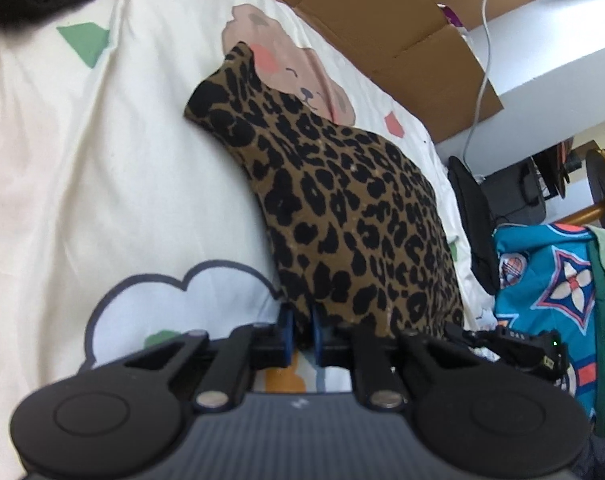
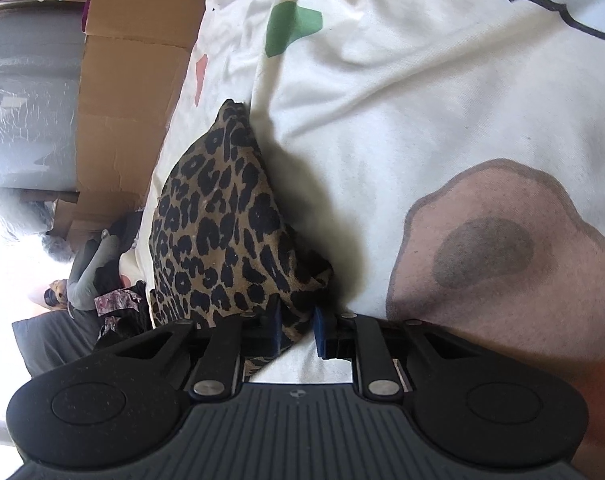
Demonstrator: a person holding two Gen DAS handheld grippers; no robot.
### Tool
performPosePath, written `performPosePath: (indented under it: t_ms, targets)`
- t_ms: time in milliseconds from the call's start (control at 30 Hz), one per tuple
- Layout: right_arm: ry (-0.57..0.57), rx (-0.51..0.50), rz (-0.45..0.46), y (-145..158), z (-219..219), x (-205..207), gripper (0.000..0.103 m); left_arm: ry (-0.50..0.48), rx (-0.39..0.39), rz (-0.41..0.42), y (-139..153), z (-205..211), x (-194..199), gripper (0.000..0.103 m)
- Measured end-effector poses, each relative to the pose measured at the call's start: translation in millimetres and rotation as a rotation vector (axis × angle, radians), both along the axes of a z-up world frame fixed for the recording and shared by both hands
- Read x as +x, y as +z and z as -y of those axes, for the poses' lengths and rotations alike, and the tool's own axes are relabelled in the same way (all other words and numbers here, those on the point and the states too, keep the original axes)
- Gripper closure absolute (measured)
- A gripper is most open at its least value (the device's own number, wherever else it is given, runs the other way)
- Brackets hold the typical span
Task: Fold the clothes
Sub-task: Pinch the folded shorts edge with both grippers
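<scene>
Both grippers are clamped on the leopard-print garment (image 1: 342, 208), which lies on a bed covered by a cream sheet (image 1: 102, 180) printed with cartoon shapes. The left gripper (image 1: 301, 334) has its blue pads closed on a near corner; the cloth runs straight ahead from it, long axis pointing forward and slightly left, narrowing to a far tip. The right gripper (image 2: 296, 330) pinches another corner (image 2: 298, 284), with the garment stretching forward and to its left. Judging by this, the next fold depends on carrying both held corners forward along that axis toward the far end
</scene>
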State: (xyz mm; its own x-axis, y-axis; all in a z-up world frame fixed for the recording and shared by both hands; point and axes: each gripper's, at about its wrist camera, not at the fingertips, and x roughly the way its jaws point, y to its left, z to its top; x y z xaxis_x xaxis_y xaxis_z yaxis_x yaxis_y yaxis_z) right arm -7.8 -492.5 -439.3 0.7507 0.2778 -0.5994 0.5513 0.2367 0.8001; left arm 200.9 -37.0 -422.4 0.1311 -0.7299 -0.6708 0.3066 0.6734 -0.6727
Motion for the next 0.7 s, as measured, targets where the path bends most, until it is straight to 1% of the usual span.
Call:
performPosePath:
  t_ms: [100, 167, 233, 400, 600, 700]
  targets:
    - [0.009, -0.025, -0.002, 8, -1, 1, 0.093, -0.01, 0.025, 0.023, 8, 2, -1, 0.096]
    - [0.015, -0.042, 0.0, 15, -1, 1, 0.093, -0.01, 0.028, 0.028, 16, 0, -3, 0.098]
    - [0.0, -0.022, 0.01, 20, 2, 0, 0.094, -0.008, 0.024, 0.028, 25, -4, -5, 0.099]
    - [0.016, -0.049, 0.021, 34, 5, 2, 0.094, -0.015, 0.042, 0.031, 39, -5, -18, 0.1]
    - [0.041, -0.081, 0.017, 41, 12, 2, 0.095, 0.008, 0.042, -0.02, 36, -6, -35, 0.1]
    - [0.039, -0.108, 0.019, 48, 23, 7, 0.095, -0.001, 0.039, -0.038, 34, 1, -42, 0.1]
